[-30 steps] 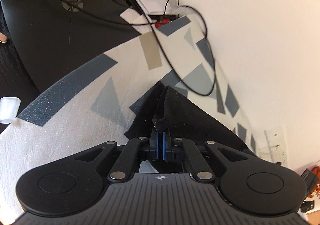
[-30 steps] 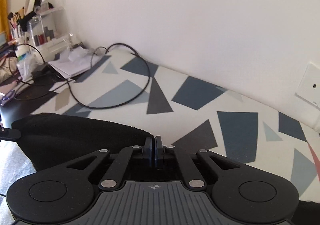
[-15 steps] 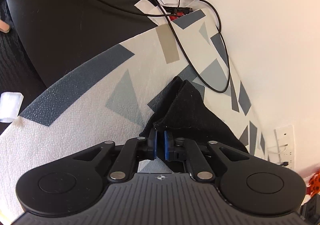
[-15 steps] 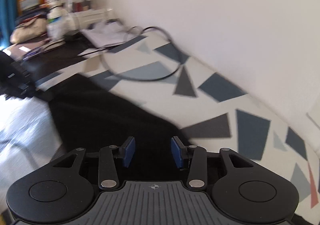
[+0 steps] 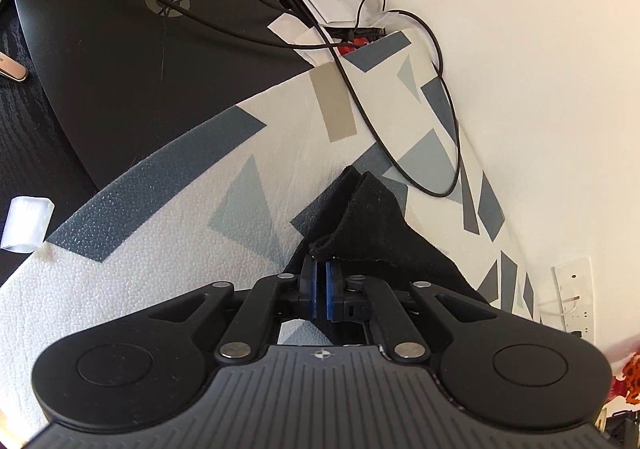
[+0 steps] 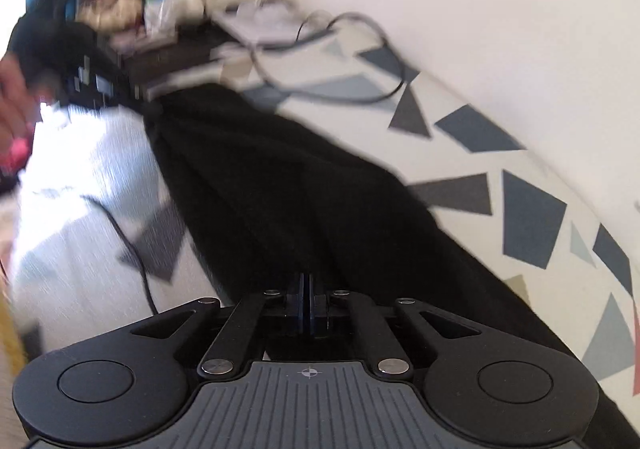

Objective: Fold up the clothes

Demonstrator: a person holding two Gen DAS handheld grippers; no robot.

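Geometric-patterned white mat (image 5: 168, 249) carries a black knit garment (image 6: 280, 185), clamped ahead by both left gripper (image 5: 321, 269) and right gripper (image 6: 307, 281); likely stretching it flat, next folding over.

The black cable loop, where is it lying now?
In the left wrist view the black cable loop lies on the patterned mat at upper right, beside the white wall, just beyond the black cloth.
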